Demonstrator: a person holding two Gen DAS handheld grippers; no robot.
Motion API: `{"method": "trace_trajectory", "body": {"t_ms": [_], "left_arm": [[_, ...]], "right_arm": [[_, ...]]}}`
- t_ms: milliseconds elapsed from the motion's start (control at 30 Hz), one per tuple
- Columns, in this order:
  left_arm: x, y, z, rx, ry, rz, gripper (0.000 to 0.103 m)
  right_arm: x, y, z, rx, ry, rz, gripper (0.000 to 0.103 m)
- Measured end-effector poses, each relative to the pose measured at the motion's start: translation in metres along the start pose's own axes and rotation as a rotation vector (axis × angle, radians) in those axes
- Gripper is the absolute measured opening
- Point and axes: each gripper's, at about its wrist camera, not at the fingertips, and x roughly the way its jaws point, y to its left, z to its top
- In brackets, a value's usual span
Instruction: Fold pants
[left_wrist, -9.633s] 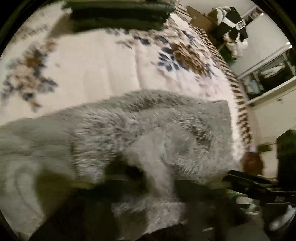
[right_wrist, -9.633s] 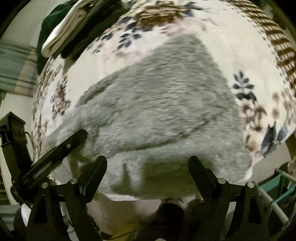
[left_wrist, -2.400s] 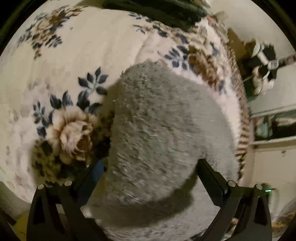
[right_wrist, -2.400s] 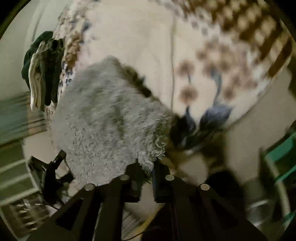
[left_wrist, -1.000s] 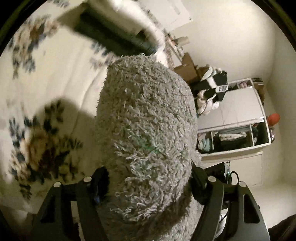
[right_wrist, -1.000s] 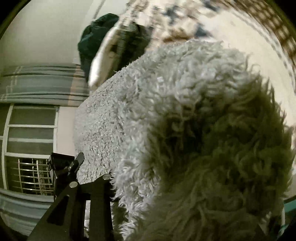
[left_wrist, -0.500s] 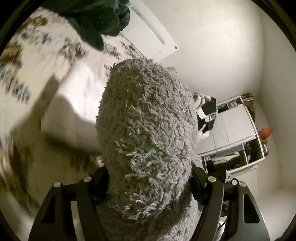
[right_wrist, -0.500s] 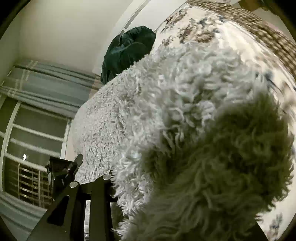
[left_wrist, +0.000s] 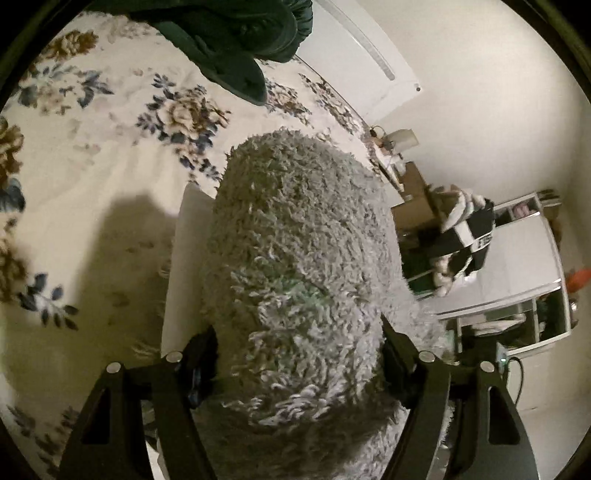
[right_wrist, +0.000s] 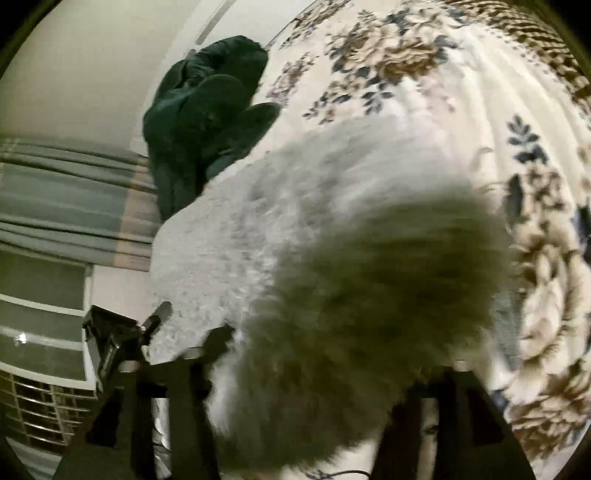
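The folded grey fluffy pants (left_wrist: 295, 266) fill the middle of the left wrist view, held as a thick bundle above the floral bed cover (left_wrist: 92, 155). My left gripper (left_wrist: 297, 365) is shut on one end of the bundle, its black fingers (left_wrist: 199, 362) pressing both sides. In the right wrist view the same pants (right_wrist: 332, 258) bulge between the fingers of my right gripper (right_wrist: 325, 384), which is shut on the other end. The near pile is blurred and in shadow. The left gripper shows at the lower left of the right wrist view (right_wrist: 122, 339).
A dark green garment (left_wrist: 236, 40) lies at the far end of the bed, also in the right wrist view (right_wrist: 207, 110). A white wall panel (left_wrist: 362, 62) stands behind it. Shelves with clothes (left_wrist: 498, 273) stand right of the bed. A window with curtains (right_wrist: 55, 206) is at the left.
Both grippers have carried the folded pants up and along the bed toward the dark green garment. The pants have stayed gripped at both ends.
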Motion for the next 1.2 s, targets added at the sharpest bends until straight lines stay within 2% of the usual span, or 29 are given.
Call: {"method": "trace_trajectory", "body": {"t_ms": [67,133,200,267,333,400,533,600,733,1200], "left_arm": [[-0.004,-0.003,-0.003,0.005,0.013,0.01,0.074],[-0.007,-0.01,-0.005,0.025,0.026,0.047,0.077],[-0.014,-0.025,-0.011,0.089,0.018,0.122,0.084],[-0.021,-0.038,-0.017,0.136,0.011,0.188,0.088],[-0.029,-0.051,-0.026,0.182,-0.003,0.265,0.093],[-0.037,-0.065,-0.037,0.227,-0.02,0.339,0.094],[-0.06,-0.092,-0.066,0.294,-0.082,0.466,0.094],[-0.074,-0.11,-0.084,0.328,-0.116,0.532,0.094],[-0.101,-0.14,-0.113,0.379,-0.175,0.61,0.094],[-0.229,-0.25,-0.225,0.403,-0.356,0.592,0.094]], "right_arm": [[-0.014,-0.005,-0.005,-0.033,-0.008,-0.058,0.081],[-0.031,-0.009,-0.016,-0.075,-0.018,-0.152,0.088],[-0.031,-0.019,-0.008,-0.104,-0.027,-0.231,0.088],[-0.046,-0.017,-0.018,-0.14,-0.05,-0.327,0.089],[-0.064,-0.008,-0.03,-0.174,-0.074,-0.395,0.097],[-0.082,0.007,-0.043,-0.227,-0.121,-0.485,0.102],[-0.115,0.042,-0.075,-0.338,-0.221,-0.623,0.103],[-0.13,0.056,-0.089,-0.366,-0.257,-0.643,0.103],[-0.168,0.085,-0.124,-0.404,-0.312,-0.655,0.103],[-0.358,0.162,-0.256,-0.515,-0.462,-0.584,0.103]]}}
